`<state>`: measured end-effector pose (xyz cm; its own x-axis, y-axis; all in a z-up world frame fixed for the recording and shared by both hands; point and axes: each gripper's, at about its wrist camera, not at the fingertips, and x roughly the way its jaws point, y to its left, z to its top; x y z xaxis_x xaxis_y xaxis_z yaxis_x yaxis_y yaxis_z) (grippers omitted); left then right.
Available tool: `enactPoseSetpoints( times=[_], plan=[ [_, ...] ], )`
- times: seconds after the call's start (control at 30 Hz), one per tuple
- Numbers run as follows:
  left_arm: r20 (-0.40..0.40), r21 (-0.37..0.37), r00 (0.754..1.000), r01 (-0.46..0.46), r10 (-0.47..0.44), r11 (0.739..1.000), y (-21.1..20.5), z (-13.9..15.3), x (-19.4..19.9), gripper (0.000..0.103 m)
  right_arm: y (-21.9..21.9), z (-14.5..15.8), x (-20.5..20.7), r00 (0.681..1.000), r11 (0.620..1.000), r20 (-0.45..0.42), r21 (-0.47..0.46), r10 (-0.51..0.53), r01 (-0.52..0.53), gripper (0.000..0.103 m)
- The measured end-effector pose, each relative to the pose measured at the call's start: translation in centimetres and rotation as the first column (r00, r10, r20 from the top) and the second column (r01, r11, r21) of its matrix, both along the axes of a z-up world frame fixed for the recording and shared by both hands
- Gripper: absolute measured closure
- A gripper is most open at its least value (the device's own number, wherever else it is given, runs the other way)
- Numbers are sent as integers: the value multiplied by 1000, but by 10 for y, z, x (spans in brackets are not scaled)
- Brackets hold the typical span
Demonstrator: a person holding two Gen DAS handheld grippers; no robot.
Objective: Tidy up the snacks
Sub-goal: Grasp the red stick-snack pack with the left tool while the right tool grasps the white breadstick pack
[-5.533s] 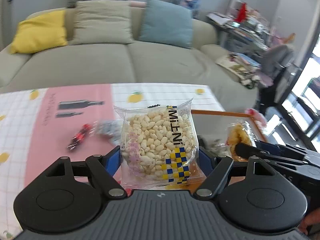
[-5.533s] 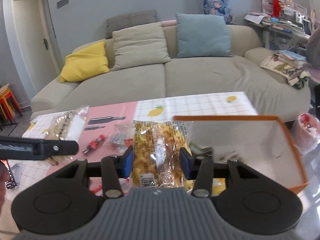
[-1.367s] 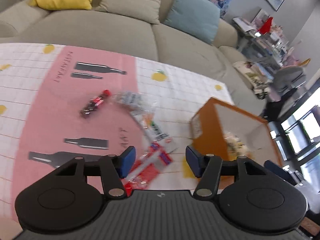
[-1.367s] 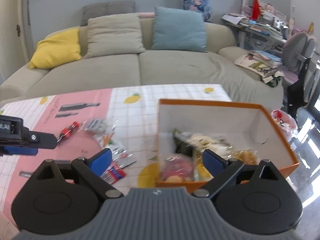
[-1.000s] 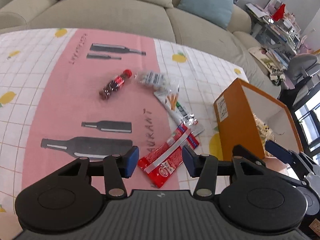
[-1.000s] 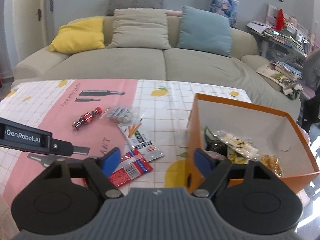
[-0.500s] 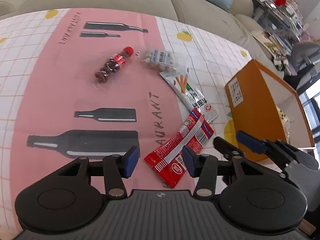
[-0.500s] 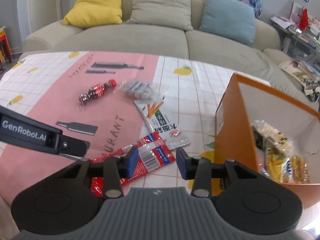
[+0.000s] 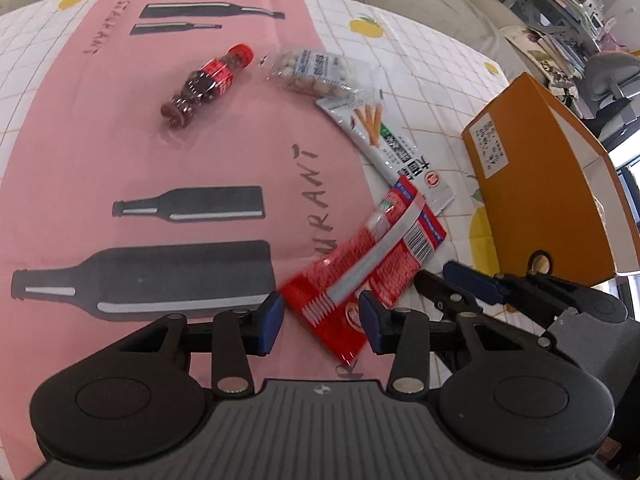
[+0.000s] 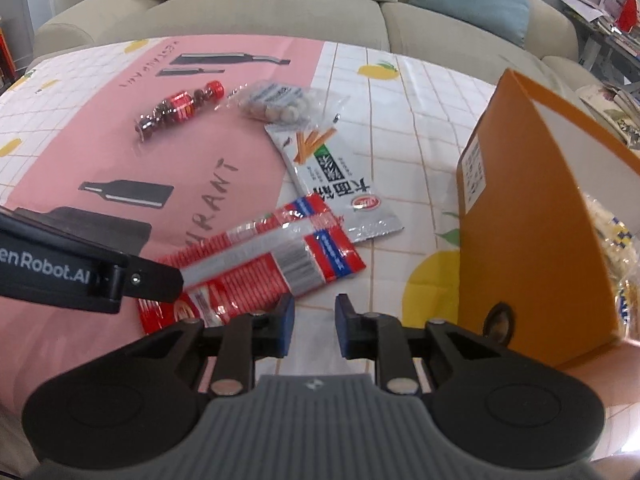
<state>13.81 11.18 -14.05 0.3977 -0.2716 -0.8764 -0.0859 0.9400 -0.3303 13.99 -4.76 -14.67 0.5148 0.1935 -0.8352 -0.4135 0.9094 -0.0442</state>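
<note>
Snacks lie scattered on a table covered with a pink and white checked cloth [image 9: 80, 152] printed with black bottles and yellow lemons. Nearest is a long red snack packet [image 9: 360, 264] with a silver stripe, lying flat and slanted on the cloth. The left gripper [image 9: 321, 318] sits low over the packet's near end, its blue-padded jaws parted to a moderate width on either side of the packet, with small gaps showing, so they are not squeezing it.

Just beyond the red packet, touching its far end, lies a white packet [image 10: 332, 176] with orange sticks pictured on it. Farther still is a clear bag of pale round pieces [image 9: 316, 70], and to its left a small bottle-shaped container [image 9: 204, 86] with a red cap and dark contents, lying on its side.

On the right stands an orange cardboard box [image 9: 536, 184], open at the top, with a white label on its near wall. In the right wrist view, bagged snacks [image 10: 612, 236] are visible inside it.

The right gripper [image 10: 314, 326] hovers near the table between the red packet and the box, its jaws set narrow with nothing between them. Behind the table is a beige sofa [image 10: 280, 12] with yellow, grey and blue cushions.
</note>
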Motion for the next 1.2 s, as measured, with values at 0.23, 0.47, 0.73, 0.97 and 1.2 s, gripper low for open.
enactPoseSetpoints(
  times=[0.23,0.47,0.73,0.97,1.2],
  plan=[
    [-10,-4,997,-78,78,997,15,0,-5,53,22,0,6,995,993,-1,68,95,-95,83],
    [40,80,999,-27,24,996,15,8,-5,46,37,4,5,986,986,27,41,162,-163,83],
    [113,182,979,145,-167,972,2,18,9,33,9,14,14,991,994,69,7,113,-114,83],
    [117,285,903,368,-413,885,-26,12,33,23,3,18,37,990,996,117,37,74,-79,65],
    [93,420,833,464,-546,780,-44,-7,37,19,2,9,68,995,997,98,68,21,-27,49]
  ],
)
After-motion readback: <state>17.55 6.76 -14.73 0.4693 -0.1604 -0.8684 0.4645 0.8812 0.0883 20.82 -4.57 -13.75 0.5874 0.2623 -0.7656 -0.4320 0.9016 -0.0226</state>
